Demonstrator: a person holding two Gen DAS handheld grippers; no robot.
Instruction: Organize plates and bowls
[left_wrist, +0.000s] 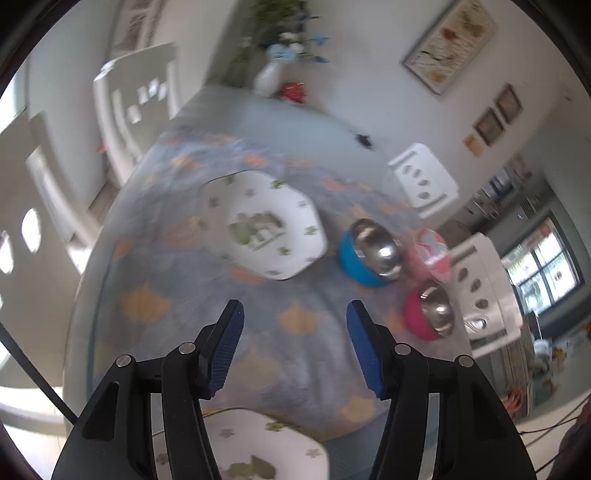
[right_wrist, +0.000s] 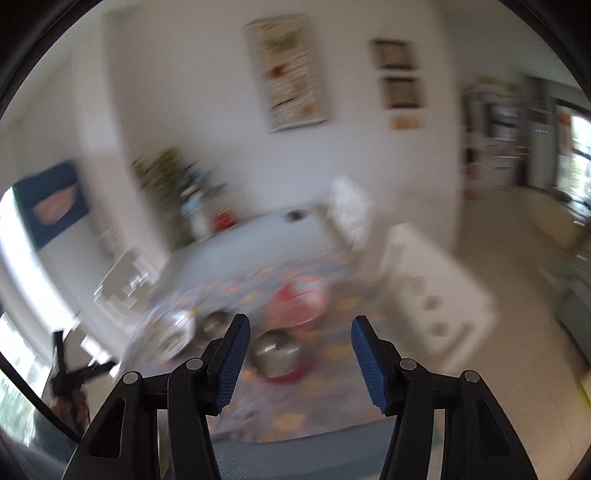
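In the left wrist view a white plate with green prints (left_wrist: 264, 227) lies on the patterned tablecloth ahead of my left gripper (left_wrist: 294, 312), which stands open and empty. A second such plate (left_wrist: 266, 446) lies under its fingers at the near edge. To the right sit a blue bowl with a steel inside (left_wrist: 369, 254), a pink patterned bowl (left_wrist: 430, 253) and a magenta bowl with a steel inside (left_wrist: 428, 312). The right wrist view is blurred: my right gripper (right_wrist: 300, 325) is open and empty above the table, with the magenta bowl (right_wrist: 277, 356) and pink bowl (right_wrist: 301, 301) ahead.
White chairs (left_wrist: 424, 181) (left_wrist: 484, 288) stand along the table's right side and others (left_wrist: 136, 107) on the left. A white vase with flowers (left_wrist: 273, 74) and a red object (left_wrist: 293, 90) sit at the table's far end. The table's near edge (right_wrist: 295, 443) shows below the right gripper.
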